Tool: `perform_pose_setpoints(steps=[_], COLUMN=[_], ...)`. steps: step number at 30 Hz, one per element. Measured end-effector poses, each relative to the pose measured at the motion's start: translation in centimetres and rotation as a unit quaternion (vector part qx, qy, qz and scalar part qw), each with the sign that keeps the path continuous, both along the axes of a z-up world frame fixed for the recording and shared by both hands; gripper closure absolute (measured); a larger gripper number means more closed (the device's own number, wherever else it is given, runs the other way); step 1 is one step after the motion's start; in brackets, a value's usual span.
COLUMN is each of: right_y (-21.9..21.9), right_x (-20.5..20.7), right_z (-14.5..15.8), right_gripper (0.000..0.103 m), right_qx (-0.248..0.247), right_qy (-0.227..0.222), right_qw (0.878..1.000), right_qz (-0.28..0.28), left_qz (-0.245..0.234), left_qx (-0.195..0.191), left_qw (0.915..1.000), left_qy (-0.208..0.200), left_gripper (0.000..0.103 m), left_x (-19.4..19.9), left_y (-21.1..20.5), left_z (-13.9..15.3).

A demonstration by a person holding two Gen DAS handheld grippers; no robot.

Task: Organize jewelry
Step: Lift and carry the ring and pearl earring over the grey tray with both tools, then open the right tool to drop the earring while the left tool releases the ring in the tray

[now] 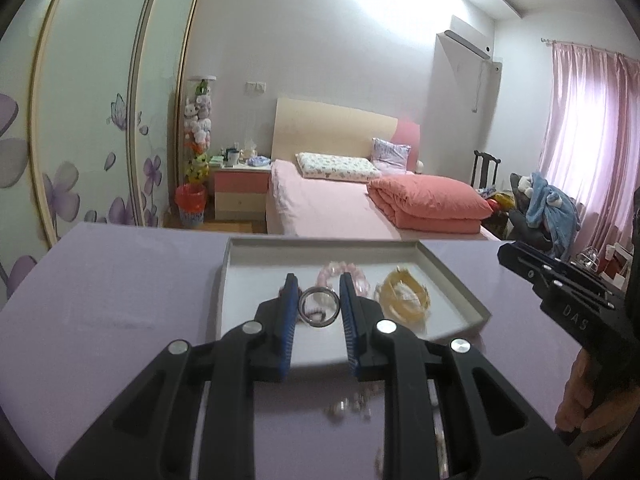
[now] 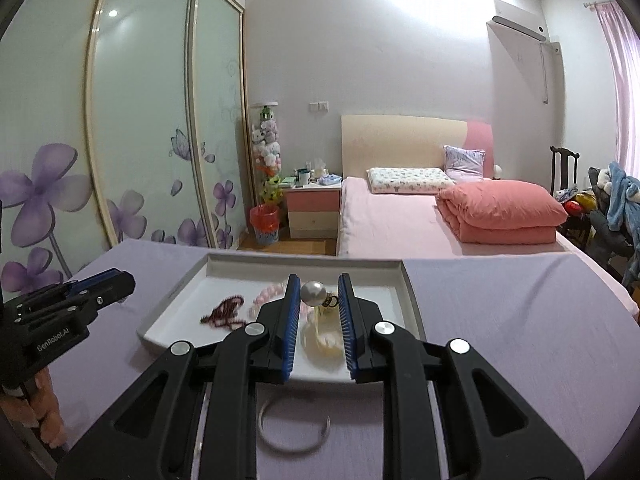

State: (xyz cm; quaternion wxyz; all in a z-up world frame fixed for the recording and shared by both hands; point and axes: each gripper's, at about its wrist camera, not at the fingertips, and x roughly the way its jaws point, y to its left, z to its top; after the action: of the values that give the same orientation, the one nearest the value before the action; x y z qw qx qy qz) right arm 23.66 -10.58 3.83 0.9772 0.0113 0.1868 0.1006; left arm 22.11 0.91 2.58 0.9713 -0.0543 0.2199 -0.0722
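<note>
Silver ring [image 1: 319, 306] was clamped in the left gripper [image 1: 319, 300]; the right gripper [image 2: 319, 300] pinched a pearl earring [image 2: 314, 293] above the white tray [image 2: 256, 261].

Tray [image 2: 412, 300] ahead at 12 o'clock on purple table [image 2: 520, 340]; low rim all round.
Tray floor crowded: dark beads [image 2: 224, 312] at 10, pink bracelet [image 2: 266, 294] centre, yellow bangle [image 1: 404, 300] at 2.
Free tray floor: far strip at 12, near left corner.
Loose ring [image 2: 294, 428] and pearls [image 1: 352, 404] on table at 6.
Table bare at 9 and 3.
Other gripper [image 2: 96, 292] at 9.
</note>
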Motion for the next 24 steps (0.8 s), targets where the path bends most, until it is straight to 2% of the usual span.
perform_pose_setpoints(steps=[8,19,20,22,24], right_y=[0.0,0.5,0.6,0.3,0.3], right_x=[4.9,9.0,8.9,8.8,8.8], right_z=[-0.8,-4.1,-4.2,-4.4,-4.3], right_gripper=[0.083,0.081,0.079,0.05,0.048], right_qx=[0.026,0.035,0.037,0.043,0.047], right_qy=[0.006,0.066,0.069,0.07,0.064], right_qw=[1.0,0.997,0.997,0.997,0.997], right_qz=[-0.012,-0.005,-0.004,-0.006,-0.009], left_qz=[0.015,0.03,0.031,0.03,0.029], left_qx=[0.003,-0.006,-0.007,-0.005,-0.005], left_qw=[0.9997,0.9994,0.9993,0.9993,0.9992], left_qy=[-0.018,0.015,0.018,0.023,0.027], left_gripper=[0.081,0.081,0.081,0.081,0.081], left_x=[4.5,8.1,8.3,8.6,8.8], left_y=[-0.8,-0.7,-0.6,-0.5,-0.6], left_z=[0.1,-3.0,-3.3,-3.6,-3.9])
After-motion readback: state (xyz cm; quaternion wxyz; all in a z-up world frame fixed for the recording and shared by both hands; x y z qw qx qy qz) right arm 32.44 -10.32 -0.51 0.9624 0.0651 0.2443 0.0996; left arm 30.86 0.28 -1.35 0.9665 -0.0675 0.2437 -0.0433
